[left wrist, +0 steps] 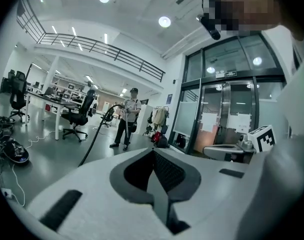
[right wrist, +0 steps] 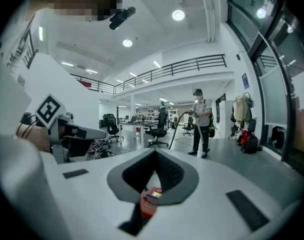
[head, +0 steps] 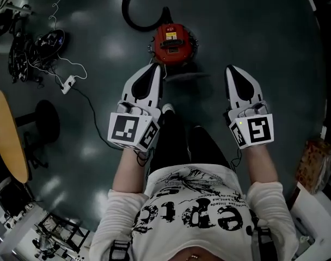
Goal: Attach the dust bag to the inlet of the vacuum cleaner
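Observation:
A red vacuum cleaner stands on the dark floor ahead of my feet, with its black hose curling away at the back. No dust bag shows in any view. My left gripper is held up in the air near the vacuum's left side in the head view, its jaws together and nothing between them. My right gripper hangs level with it, further right, also shut and empty. In the right gripper view a bit of the vacuum cleaner shows through the slot behind the closed tips.
A round wooden table and a black stool stand at the left, with a white power strip and tangled cables behind them. A brown bag sits at the right. Far off, a person holds a hose near office chairs.

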### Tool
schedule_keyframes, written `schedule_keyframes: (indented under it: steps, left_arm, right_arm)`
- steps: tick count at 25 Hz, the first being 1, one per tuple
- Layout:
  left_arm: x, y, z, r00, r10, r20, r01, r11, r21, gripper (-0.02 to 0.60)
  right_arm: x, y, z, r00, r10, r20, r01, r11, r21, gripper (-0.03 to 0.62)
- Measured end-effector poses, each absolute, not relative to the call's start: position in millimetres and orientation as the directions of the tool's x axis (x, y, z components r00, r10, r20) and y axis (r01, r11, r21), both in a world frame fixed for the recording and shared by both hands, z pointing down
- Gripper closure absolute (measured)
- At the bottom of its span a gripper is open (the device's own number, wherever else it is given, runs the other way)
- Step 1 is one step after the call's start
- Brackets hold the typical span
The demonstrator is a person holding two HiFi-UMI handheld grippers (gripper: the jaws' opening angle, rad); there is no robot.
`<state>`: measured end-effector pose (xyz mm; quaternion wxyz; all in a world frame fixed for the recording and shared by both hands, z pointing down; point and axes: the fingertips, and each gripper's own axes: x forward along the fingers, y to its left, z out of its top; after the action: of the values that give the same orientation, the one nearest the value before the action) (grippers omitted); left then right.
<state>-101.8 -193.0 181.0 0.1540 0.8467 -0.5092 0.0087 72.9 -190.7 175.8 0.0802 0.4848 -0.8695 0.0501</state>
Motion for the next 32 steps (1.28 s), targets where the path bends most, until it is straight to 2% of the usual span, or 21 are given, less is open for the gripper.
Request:
schedule_keyframes:
  steps: [7,12,20,32]
  left_arm:
    - [-105.3,-139.8,82.7,0.479,-0.871,0.109,-0.847,-0.427,0.316,0.578]
    - [-99.6,-108.0,54.8,0.440,-0.897,0.045,-0.877,-0.418,0.238,0.578]
    - [-75.6,-50.3,63.2,0.412,-0.910,0.052,-0.905,-0.402,0.137,0.578]
    - [-72.2,-31.1,66.5,0.364,-0.927,0.094,-0.929,-0.355,0.103,0.578]
  right_arm:
    - [72.4,-143.5,84.1,-0.516,-0.839,0.174,-0.852,0.524,0.002,0.592]
    - [66.5,-108.5,71.3,-0.533,-0.835,0.135,-0.842,0.539,0.007,0.592]
    - [66.2,-61.5,76.3,-0.575,-0.809,0.123,-0.815,0.579,-0.001,0.593]
    - [73.3,-41.3,64.8,-0.584,-0.809,0.071,-0.811,0.585,-0.009,0.594]
